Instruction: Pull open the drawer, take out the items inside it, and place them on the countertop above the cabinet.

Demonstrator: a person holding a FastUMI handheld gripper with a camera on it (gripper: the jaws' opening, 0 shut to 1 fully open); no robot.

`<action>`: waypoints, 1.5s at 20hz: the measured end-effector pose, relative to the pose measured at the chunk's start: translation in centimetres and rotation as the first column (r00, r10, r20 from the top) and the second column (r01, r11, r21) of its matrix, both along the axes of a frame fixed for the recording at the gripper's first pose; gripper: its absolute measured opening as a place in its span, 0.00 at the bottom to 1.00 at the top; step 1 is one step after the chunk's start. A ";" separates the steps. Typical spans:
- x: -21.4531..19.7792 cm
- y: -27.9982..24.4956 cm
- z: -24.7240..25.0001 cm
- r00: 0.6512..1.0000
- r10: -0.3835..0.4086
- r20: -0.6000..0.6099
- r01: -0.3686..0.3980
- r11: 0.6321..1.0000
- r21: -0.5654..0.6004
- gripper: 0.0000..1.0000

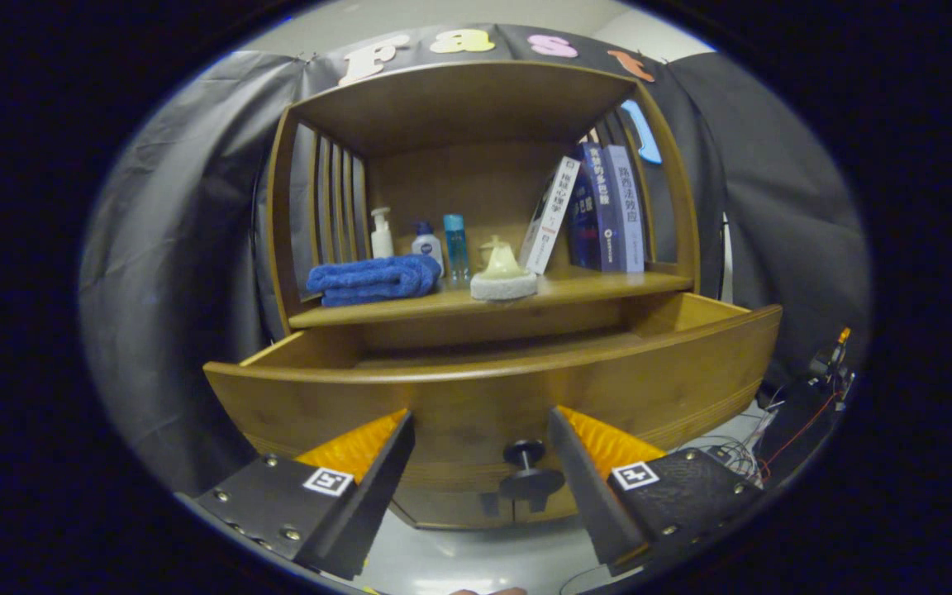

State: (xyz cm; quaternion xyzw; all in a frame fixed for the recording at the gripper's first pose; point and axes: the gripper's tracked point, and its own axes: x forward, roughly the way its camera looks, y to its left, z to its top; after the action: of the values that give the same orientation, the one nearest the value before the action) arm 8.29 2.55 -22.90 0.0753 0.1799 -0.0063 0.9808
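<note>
A wooden cabinet stands before me with its drawer [492,388] pulled out toward me. The drawer's inside is hidden behind its tall front panel. A dark round knob [525,471] sits low on that panel. My gripper [480,430] is open, its two fingers spread wide just in front of the panel with the knob between and slightly below them, touching nothing. Above the drawer, the countertop shelf [592,287] carries a folded blue towel [373,279] and a pale soap-like item on a grey round sponge [503,281].
At the back of the shelf stand a white pump bottle [381,234], a small blue-capped bottle [426,240] and a blue tube [455,246]. Several books [600,211] lean at its right end. Cables and a dark device [806,405] lie right of the cabinet.
</note>
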 end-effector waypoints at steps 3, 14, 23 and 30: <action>1.1 -0.3 -0.4 1.000 0.010 -0.005 -0.010 1.000 0.009 0.99; 6.4 0.0 -1.4 0.999 0.034 -0.016 -0.033 0.999 0.012 0.99; 9.9 0.2 -2.1 0.998 0.054 -0.024 -0.053 0.998 0.036 0.99; 11.2 0.1 -2.4 0.999 0.045 -0.017 -0.044 0.997 0.071 0.99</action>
State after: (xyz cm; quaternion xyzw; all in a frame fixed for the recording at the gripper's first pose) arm 19.53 2.68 -25.30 0.1056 0.1906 0.0213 0.9757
